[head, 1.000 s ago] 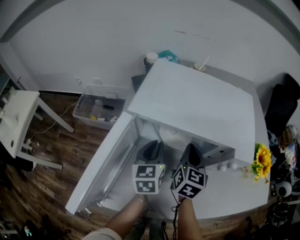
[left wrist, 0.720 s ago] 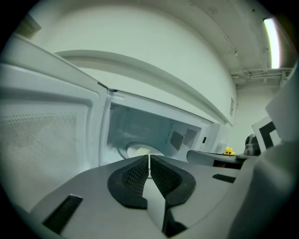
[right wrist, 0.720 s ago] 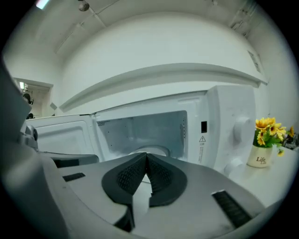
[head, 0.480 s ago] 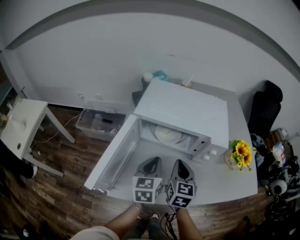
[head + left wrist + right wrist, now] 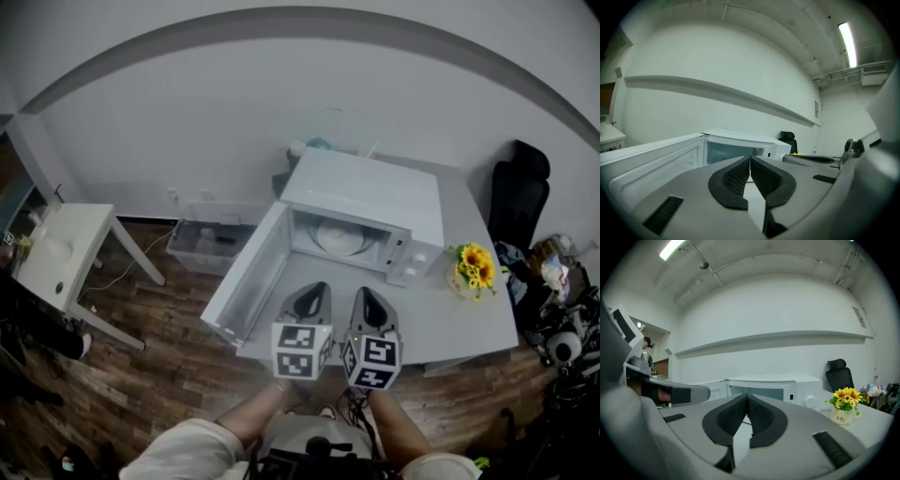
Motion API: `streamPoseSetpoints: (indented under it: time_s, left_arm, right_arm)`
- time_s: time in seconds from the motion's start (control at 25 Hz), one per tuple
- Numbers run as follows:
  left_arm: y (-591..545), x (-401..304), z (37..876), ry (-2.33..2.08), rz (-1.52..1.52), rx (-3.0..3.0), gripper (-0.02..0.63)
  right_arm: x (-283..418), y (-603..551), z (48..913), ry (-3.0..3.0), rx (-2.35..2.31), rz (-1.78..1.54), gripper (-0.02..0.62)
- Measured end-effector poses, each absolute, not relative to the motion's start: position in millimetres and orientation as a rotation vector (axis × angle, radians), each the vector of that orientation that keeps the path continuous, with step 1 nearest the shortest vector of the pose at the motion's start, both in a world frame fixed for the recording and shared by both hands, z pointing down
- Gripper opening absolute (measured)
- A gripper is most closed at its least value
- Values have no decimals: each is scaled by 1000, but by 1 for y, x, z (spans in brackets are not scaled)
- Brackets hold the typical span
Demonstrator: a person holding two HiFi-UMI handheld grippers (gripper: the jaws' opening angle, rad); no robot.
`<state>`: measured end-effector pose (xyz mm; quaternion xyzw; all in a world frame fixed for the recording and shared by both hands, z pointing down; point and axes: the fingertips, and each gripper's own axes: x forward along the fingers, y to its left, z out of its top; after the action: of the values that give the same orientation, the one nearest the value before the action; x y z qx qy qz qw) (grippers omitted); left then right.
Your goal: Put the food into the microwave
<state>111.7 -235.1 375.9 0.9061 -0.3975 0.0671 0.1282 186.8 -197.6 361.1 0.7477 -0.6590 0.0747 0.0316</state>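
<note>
**A:** Start with the big things. Where does everything sit?

**B:** The white table (image 5: 469, 323) carries the microwave (image 5: 375, 192). Its door (image 5: 246, 281) is swung wide open to the left in the head view.

**A:** And the food?

**B:** A pale round dish (image 5: 339, 236) lies flat on the floor of the cavity, well inside the opening. I take it for the food's plate. It is too small in the picture to tell what is on it, or whether it is only the oven's own turntable.

**A:** How would it handle?

**B:** I judge it stiff and smooth, probably ceramic or glass. That would make it fairly heavy for its size, slick at the rim, and liable to chip against the cavity walls. Anything loose on top would slide if it tilted.

**A:** So where should one grip it?

**B:** At the rim nearest the opening, one gripper on each side, keeping it level. A single pinch on a smooth edge could let it swing down.

**A:** And the grippers?

**B:** Both hang over the table's near edge, well apart from the dish. The left gripper (image 5: 317, 289) has just been closing, and its ribbed pads now meet with nothing between them. The right gripper (image 5: 365, 294) is closed too, pads together and empty.
</note>
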Motion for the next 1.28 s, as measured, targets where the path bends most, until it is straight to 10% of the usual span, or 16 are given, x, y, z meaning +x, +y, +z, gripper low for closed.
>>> streamPoseSetpoints:
  time_s: [1.28]
  left_arm:
    - [-214,111,355,-1264,136,2634,18]
  right_arm:
    - [188,-176,349,-2076,2237,178,17]
